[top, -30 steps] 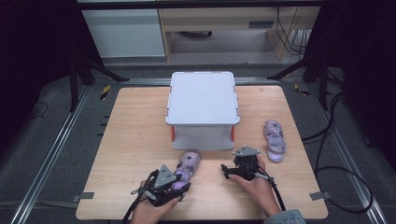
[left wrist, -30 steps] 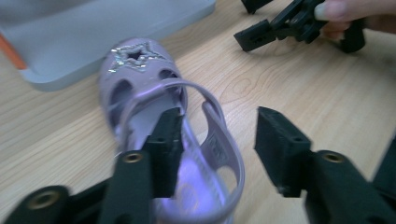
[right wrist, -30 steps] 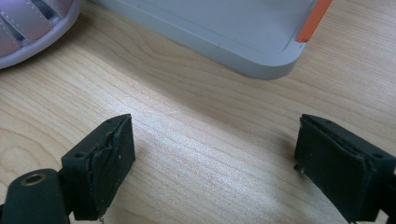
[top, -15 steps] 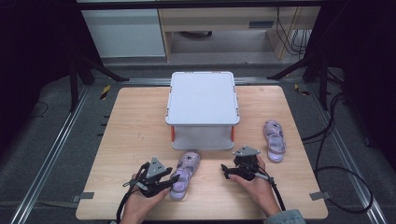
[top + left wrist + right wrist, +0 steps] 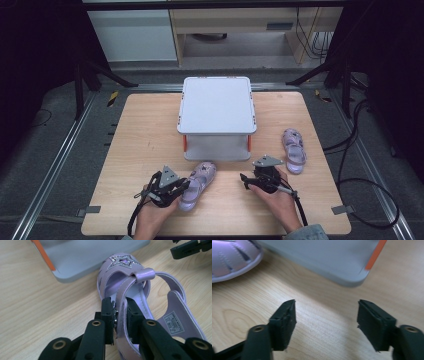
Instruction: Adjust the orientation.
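A purple sandal (image 5: pixel 200 177) with a glittery star on its toe (image 5: pixel 122 263) lies on the wooden table just in front of the grey box (image 5: pixel 216 105). My left gripper (image 5: pixel 121 307) has just been closing, and its pads now press on the sandal's ankle strap from both sides; in the high view the left gripper (image 5: pixel 187 186) sits at the sandal's heel. My right gripper (image 5: pixel 325 315) is open over bare wood with nothing between its jaws, which have just been closing a little. In the high view the right gripper (image 5: pixel 245 180) points left toward the sandal. A second purple sandal (image 5: pixel 294 150) lies right of the box.
The grey lidded box (image 5: pixel 82 255) with orange latches stands mid-table, close behind both grippers. Its corner (image 5: pixel 324 257) is just ahead of the right jaws. The table (image 5: pixel 145 130) has bare wood to the left. Cables trail off the right side.
My left gripper has slid a little left to the sandal's heel end and closed on the strap. The right hand has stayed put.
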The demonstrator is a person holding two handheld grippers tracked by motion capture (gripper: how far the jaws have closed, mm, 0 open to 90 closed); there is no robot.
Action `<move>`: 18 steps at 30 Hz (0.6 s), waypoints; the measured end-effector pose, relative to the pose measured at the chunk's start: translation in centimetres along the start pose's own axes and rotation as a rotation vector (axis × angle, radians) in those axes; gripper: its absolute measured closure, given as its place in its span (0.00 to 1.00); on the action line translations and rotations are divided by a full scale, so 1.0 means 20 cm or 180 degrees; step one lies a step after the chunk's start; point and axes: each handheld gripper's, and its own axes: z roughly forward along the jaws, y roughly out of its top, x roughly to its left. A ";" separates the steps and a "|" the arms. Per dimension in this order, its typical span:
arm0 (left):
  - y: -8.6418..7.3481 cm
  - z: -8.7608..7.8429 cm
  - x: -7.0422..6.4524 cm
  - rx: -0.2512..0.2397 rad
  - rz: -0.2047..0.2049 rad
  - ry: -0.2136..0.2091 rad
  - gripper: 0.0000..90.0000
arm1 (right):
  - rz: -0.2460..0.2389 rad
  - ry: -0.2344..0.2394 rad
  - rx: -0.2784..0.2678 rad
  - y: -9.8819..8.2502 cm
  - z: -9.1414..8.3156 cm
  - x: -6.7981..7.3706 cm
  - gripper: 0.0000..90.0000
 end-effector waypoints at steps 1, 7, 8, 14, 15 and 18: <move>0.03 0.00 0.00 -0.0036 -0.0010 0.0027 0.88 | -0.0015 -0.0013 -0.0026 0.01 -0.02 0.00 0.42; 0.12 0.02 0.02 -0.0110 -0.0023 0.0086 0.88 | -0.0053 0.0015 -0.0319 0.09 -0.17 -0.03 0.71; 0.14 0.03 0.02 -0.0113 -0.0031 0.0090 0.87 | -0.0063 0.0047 -0.0355 0.10 -0.20 -0.04 0.74; 0.22 0.08 0.07 -0.0184 -0.0100 0.0156 0.87 | -0.0091 0.0062 -0.0519 0.20 -0.30 -0.09 0.87; 0.22 0.08 0.08 -0.0184 -0.0115 0.0166 0.87 | -0.0091 0.0062 -0.0532 0.21 -0.32 -0.10 0.88; 0.24 0.10 0.11 -0.0203 -0.0228 0.0155 0.88 | -0.0078 0.0064 -0.0597 0.26 -0.37 -0.13 0.90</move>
